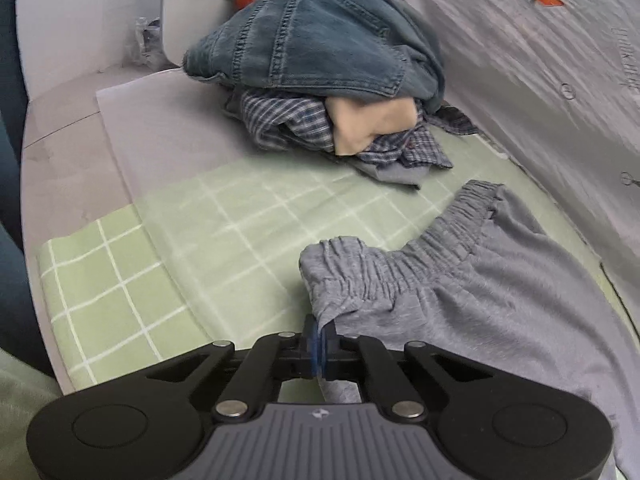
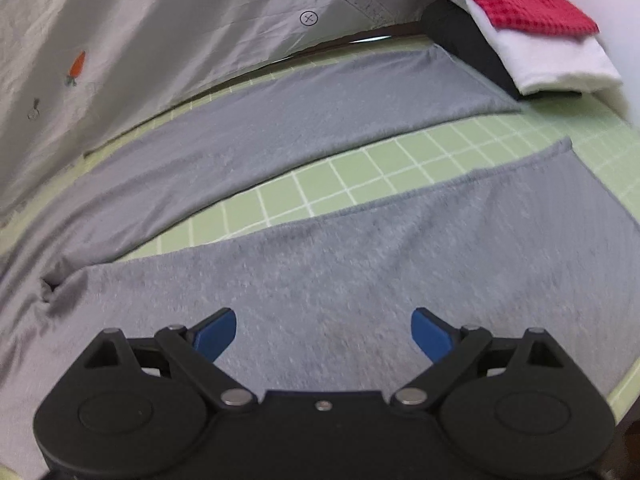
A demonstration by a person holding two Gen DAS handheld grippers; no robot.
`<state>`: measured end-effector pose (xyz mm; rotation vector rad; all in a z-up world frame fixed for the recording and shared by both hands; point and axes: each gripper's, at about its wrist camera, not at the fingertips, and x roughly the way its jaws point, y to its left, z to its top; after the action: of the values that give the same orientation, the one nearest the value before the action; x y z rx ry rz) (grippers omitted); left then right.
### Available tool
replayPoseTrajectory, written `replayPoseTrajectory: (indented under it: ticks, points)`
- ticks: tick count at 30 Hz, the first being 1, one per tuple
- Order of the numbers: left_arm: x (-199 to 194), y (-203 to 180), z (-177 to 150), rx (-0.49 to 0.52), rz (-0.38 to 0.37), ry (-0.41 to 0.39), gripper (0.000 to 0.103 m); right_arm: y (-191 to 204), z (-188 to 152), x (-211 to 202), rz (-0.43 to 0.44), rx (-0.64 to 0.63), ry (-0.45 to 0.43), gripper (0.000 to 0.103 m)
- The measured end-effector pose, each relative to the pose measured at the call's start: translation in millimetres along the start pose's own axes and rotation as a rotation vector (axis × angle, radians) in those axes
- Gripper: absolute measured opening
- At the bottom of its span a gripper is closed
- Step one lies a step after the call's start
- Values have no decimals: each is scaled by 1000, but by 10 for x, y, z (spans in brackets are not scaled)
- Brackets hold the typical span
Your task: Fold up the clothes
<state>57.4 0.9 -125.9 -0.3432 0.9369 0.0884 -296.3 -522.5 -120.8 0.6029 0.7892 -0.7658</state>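
Grey sweatpants lie on a green checked mat. Their elastic waistband bunches up in the left wrist view. My left gripper is shut on the near corner of that waistband, lifting the fabric a little. In the right wrist view the two grey pant legs stretch away, spread apart with the green mat showing between them. My right gripper hovers open just above the nearer leg, blue fingertips wide apart with nothing between them.
A pile of clothes sits at the mat's far end: blue jeans over a plaid shirt and a beige piece. A pale printed sheet hangs along one side. Folded red, white and black items are stacked past the leg ends.
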Motion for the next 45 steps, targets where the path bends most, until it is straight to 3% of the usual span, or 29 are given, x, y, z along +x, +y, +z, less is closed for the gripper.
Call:
replayPoseTrajectory:
  ticks: [4,12,26,38,45]
  points:
    - [-64,-74,-33,20,-24,5,4,-306,-76,-130,28,155,-33,102]
    - [-252,-241,-114,41,-30,-15,7,-1193,-243,-354,89,552,-121,103]
    - [-544,-273,-524,34,-9,21,26,-2284,-649,-460,157,895,-87,103]
    - [-597,-532,-700,113,-57,61,50,-2206,-703,-303,241,952,-42,103]
    - [-490,-432,-672,78,-65,117,52,-2166,-757,-297,256,993,-71,103]
